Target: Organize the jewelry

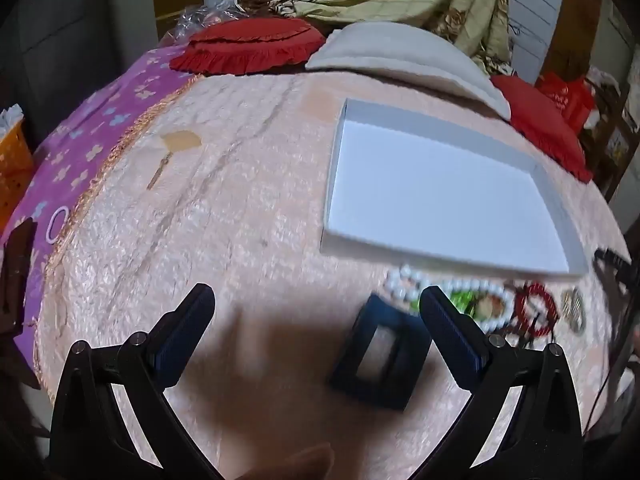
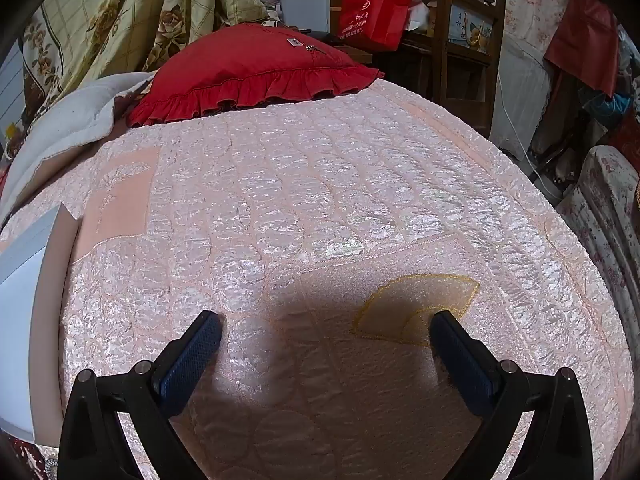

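In the left wrist view a shallow white box (image 1: 440,196) lies open and empty on the pink quilted bed. In front of it lie a white pearl necklace (image 1: 404,284), a green piece (image 1: 462,300), a red beaded bracelet (image 1: 534,314) and a metallic piece (image 1: 574,308). A dark blue rectangular frame-like box (image 1: 380,364) lies between my left gripper's fingers. My left gripper (image 1: 316,300) is open above the quilt, holding nothing. My right gripper (image 2: 326,322) is open and empty over bare quilt; the white box's edge (image 2: 24,264) shows at far left.
Red frilled cushions (image 1: 248,46) (image 2: 248,68) and a white pillow (image 1: 404,60) lie at the head of the bed. A purple cloth (image 1: 80,152) with a white ring (image 1: 56,224) lies left. A wooden chair (image 2: 468,40) and red bag (image 2: 376,12) stand beyond the bed.
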A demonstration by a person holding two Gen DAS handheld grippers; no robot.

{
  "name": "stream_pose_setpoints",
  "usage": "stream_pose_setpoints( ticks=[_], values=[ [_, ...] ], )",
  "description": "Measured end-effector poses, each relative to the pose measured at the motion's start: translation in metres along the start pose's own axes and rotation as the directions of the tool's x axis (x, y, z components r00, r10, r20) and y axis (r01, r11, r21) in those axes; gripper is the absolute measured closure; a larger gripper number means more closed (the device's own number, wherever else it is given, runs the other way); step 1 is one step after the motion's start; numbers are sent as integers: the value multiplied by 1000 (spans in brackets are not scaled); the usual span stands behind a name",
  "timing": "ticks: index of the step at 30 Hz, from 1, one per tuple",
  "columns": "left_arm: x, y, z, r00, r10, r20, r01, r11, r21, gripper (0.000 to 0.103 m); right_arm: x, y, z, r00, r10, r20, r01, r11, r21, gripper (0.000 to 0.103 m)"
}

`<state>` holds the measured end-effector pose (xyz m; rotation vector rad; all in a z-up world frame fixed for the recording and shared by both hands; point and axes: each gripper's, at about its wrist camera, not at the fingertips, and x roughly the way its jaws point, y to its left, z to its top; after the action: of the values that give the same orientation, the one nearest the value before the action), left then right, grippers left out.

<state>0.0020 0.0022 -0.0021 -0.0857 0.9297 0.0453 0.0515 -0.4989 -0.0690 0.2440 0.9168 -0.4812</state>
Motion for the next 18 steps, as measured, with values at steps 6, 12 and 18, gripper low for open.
stream_pose_setpoints(
  ticks=[6, 12, 18],
  values=[
    [-14, 8, 11, 1000, 6, -3, -6, 996, -86, 0, 0, 0, 0, 1000, -1, 3, 1, 1000, 2, 0],
    [-2, 33, 9, 998, 44, -37, -51, 979, -199, 0, -11, -7, -10, 997, 41, -70, -44, 999, -29, 0],
    [6, 40, 0, 998, 19, -56, -27, 988, -155, 0, -28, -9, -36, 994, 102, -51, -108, 986, -127, 0]
  ],
)
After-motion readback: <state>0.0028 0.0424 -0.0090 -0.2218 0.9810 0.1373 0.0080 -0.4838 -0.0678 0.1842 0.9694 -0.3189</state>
